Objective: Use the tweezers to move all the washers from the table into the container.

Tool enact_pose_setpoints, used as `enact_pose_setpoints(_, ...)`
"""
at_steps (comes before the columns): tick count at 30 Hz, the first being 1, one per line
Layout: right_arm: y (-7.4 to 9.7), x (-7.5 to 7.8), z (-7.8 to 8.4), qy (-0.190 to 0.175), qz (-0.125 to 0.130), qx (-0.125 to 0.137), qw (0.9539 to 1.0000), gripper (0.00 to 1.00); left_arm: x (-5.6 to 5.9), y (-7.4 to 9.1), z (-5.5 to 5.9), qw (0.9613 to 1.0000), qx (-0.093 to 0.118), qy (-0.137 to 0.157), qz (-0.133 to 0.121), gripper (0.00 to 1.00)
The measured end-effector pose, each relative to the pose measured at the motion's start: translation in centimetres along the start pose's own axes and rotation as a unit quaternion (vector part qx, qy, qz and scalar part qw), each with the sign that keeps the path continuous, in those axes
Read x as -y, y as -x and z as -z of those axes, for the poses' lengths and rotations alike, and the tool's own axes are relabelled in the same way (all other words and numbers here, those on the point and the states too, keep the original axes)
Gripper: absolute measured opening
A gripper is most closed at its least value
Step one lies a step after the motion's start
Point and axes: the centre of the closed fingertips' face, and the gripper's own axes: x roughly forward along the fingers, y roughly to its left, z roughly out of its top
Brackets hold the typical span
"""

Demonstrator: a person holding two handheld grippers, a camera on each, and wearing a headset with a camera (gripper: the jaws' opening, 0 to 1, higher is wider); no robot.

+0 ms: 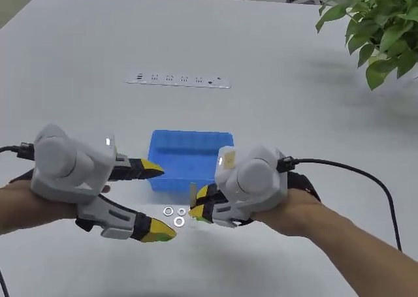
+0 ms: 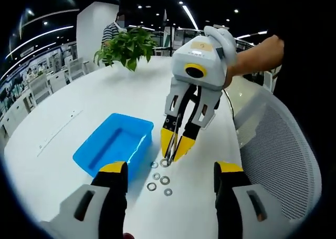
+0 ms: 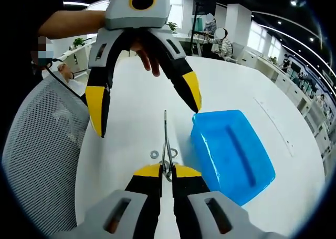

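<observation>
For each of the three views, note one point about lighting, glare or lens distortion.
Head view: soft, even light; the plant casts only a faint shadow on the table. Left gripper view: fisheye curves the table edge; ceiling lights flare. Right gripper view: same bulge; container rim glints, tweezers sharp.

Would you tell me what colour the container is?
The container is blue, clearest in the right gripper view.

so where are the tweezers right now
In the right gripper view the tweezers are clamped in the right hand-held gripper, pointing forward with the washers lying close by, just beside the blue container.
</observation>
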Motion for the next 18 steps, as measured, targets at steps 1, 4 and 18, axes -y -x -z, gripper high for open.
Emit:
enact_pose_setpoints(1, 0.1, 0.0, -0.1, 0.001, 0.001, 0.001, 1.0000, 0.07, 0.0, 0.1, 0.0, 1.0000, 0.001, 0.001, -0.001, 0.74)
enact_pose_setpoints(4, 0.5, 0.1, -0.5, 0.002, 0.001, 0.003, 1.0000, 0.07, -0.2, 0.5, 0.0, 0.9998, 0.009, 0.005, -0.014, 0.77)
enact_pose_setpoints(18, 3.0, 1.3, -2.7, 0.020, 0.005, 0.006, 0.9998, 0.07, 0.2, 1.6, 0.1, 0.9981, 0.032, 0.033, -0.041, 0.90)
